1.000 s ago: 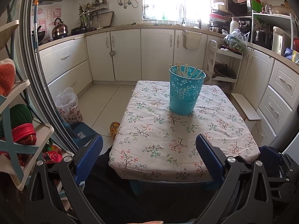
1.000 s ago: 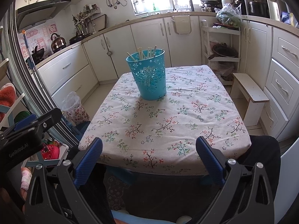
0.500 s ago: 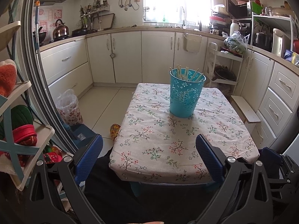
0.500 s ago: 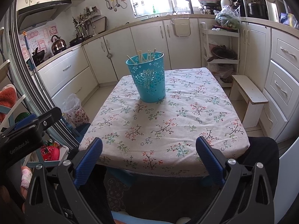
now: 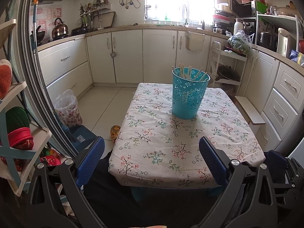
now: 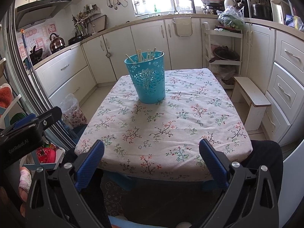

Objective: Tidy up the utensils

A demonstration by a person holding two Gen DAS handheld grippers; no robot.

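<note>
A turquoise cut-out basket (image 5: 188, 94) stands upright on the far part of a low table with a floral cloth (image 5: 171, 144). Several pale chopsticks (image 5: 187, 72) stick up out of it. It also shows in the right wrist view (image 6: 147, 77), with the chopsticks (image 6: 146, 55) inside. My left gripper (image 5: 151, 153) is open and empty, held back off the table's near edge. My right gripper (image 6: 151, 154) is open and empty, also at the near edge. The left gripper's body (image 6: 24, 133) shows at the left of the right wrist view.
A small white stool (image 6: 250, 96) stands right of the table. A lined bin (image 5: 68, 108) sits on the floor at the left, next to a shelf rack (image 5: 15, 133). Kitchen cabinets (image 5: 133, 55) run along the back and right walls.
Both grippers have drawn back and risen slightly, so the table and basket look a little farther and lower. Nothing on the table has moved.
</note>
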